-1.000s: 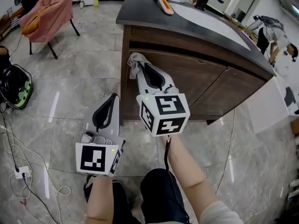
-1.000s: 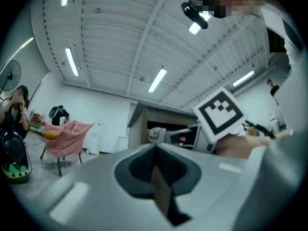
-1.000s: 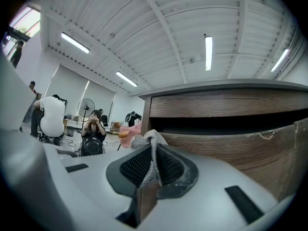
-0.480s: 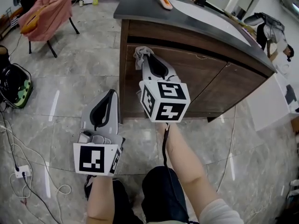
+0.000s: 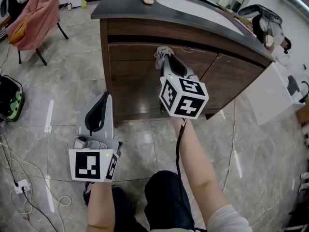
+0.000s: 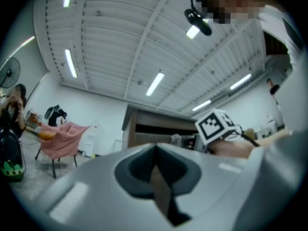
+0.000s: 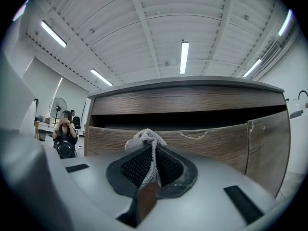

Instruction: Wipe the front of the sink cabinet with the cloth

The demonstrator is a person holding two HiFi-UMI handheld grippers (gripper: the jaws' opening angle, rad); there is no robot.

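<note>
My right gripper [image 5: 167, 58] clamps the grey cloth [image 5: 162, 52] at the upper front of the wooden sink cabinet [image 5: 135, 81]. My left gripper [image 5: 103, 100] hangs low over the tiled floor [image 5: 63, 95], jaws together on nothing.

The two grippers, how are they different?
The right gripper grips the grey cloth; the left gripper grips nothing. The right gripper is raised by the cabinet front; the left gripper hangs lower, over the floor, away from the cabinet front. Both are shut.
</note>
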